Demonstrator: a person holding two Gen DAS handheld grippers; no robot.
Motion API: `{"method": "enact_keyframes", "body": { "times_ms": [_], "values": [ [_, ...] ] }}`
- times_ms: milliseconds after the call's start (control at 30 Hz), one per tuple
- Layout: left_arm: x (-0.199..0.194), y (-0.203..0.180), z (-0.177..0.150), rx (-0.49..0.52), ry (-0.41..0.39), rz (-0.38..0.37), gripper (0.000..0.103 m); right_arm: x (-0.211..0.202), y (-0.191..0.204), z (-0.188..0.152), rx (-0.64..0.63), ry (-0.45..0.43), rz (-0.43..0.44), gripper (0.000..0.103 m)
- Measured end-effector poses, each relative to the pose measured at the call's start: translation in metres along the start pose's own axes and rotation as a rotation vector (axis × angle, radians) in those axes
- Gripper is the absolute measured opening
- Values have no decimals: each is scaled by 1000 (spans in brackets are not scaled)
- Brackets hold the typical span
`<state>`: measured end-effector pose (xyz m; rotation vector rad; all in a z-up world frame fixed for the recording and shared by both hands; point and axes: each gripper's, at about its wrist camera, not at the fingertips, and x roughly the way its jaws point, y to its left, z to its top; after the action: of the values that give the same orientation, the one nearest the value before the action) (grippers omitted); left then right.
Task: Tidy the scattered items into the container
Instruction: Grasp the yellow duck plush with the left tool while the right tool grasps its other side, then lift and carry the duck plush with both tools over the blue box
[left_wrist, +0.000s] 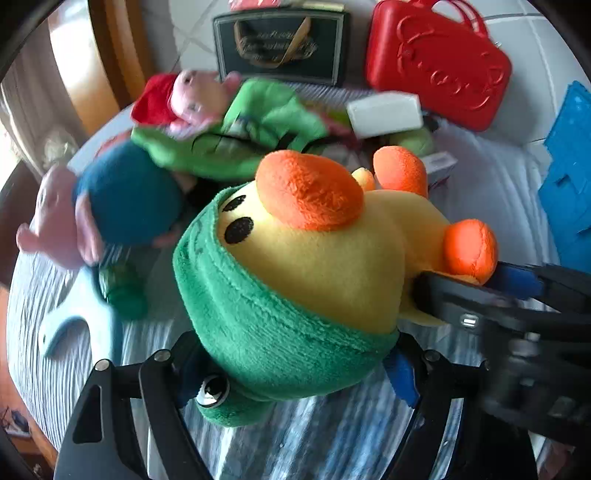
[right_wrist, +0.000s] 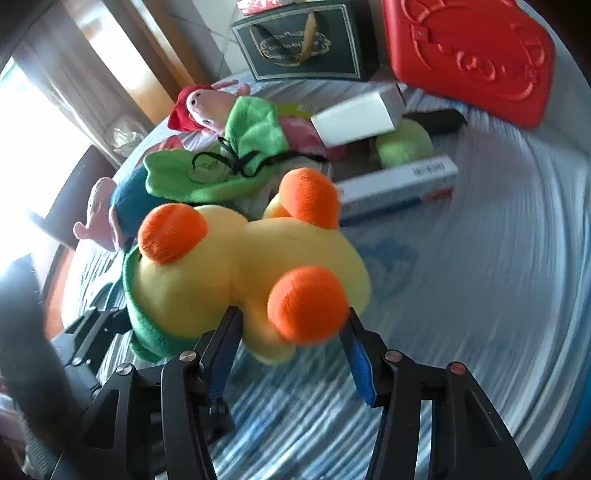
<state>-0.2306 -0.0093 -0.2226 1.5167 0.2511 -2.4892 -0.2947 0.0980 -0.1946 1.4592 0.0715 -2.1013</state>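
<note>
left tongs (left_wrist: 295, 373) clamp duck plush (left_wrist: 314, 258) green hood | right tongs (left_wrist: 480, 284) at its foot | striped cloth (left_wrist: 55, 314) below

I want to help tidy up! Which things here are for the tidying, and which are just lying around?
For the job:
duck, gripped by both tongs, left, right
pig toys
green cloth
white box
long box

Just there:
bed
red case
dark bag

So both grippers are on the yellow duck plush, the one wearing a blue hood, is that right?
Not quite: the hood on the yellow duck plush is green, not blue, as the left wrist view shows. The rest holds: the left gripper and the right gripper both clamp it.
</note>
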Motion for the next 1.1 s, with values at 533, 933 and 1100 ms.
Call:
{"method": "enact_keyframes", "body": {
  "times_ms": [533, 933, 1100],
  "values": [
    [5, 4, -12, -2, 13, -5, 77, 7, -1, -2, -7, 5, -46, 30],
    [-82, 2, 9, 25, -211, -8, 76, -80, 26, 6, -61, -213, -62, 28],
    [-139, -6, 19, 58, -342, -24, 76, -134, 44, 4, -94, -343, -105, 28]
  ]
}}
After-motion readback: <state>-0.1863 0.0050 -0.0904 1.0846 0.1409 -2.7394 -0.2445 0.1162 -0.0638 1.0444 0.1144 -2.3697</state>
